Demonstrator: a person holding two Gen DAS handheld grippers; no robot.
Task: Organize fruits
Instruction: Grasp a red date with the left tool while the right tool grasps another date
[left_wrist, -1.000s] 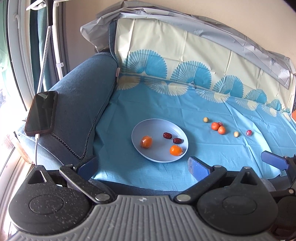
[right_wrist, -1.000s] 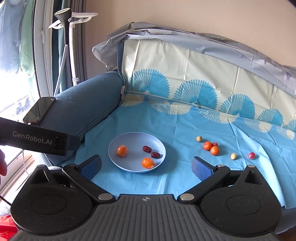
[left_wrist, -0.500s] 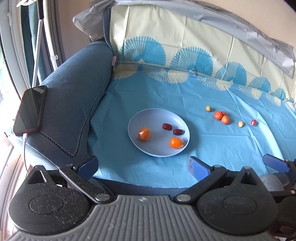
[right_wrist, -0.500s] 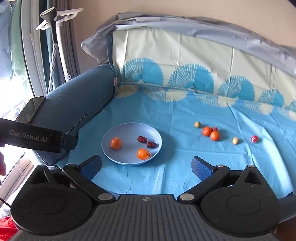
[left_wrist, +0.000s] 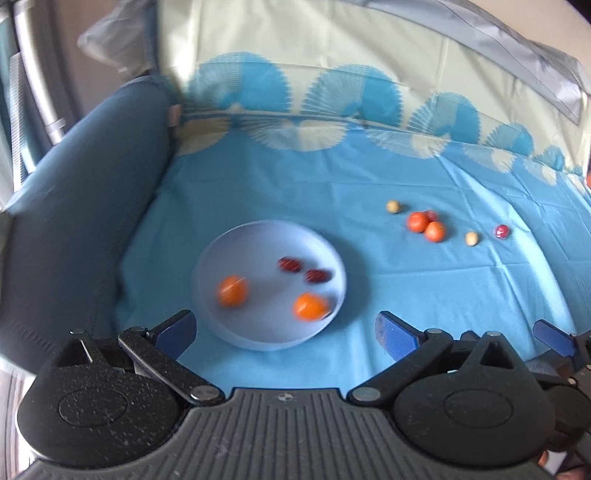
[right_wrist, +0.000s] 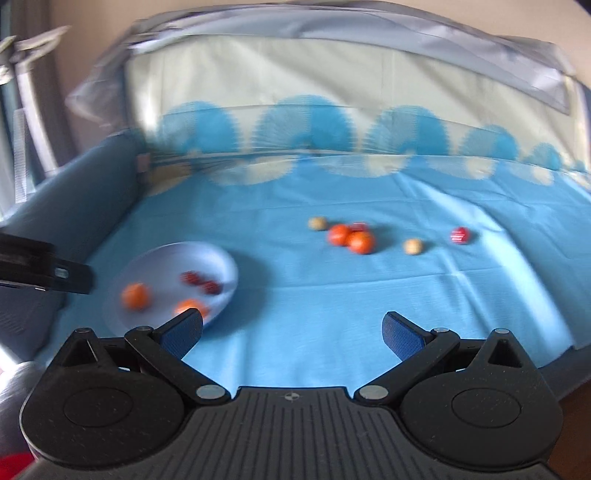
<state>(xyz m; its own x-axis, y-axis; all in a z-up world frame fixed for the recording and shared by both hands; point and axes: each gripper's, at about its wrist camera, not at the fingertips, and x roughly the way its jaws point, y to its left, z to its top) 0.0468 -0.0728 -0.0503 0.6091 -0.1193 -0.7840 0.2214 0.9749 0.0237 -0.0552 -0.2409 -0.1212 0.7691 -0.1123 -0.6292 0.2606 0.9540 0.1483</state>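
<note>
Both tools, left tool (left_wrist: 284, 328) and right tool (right_wrist: 291, 328), gape wide, empty; pale-blue plate (left_wrist: 221, 317) holds 2 oranges, 2 red dates.

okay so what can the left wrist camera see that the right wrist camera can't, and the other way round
Only the left wrist view shows the right gripper's blue finger poking in at its right edge, and the left gripper, open and empty.

Only the right wrist view shows the left gripper's black body entering from its left edge, and the right gripper, open and empty.

Both show the plate holding two orange fruits and two dark red ones, the loose fruits beyond it, the blue cloth and the dark blue armrest. Both are motion-blurred.
</note>
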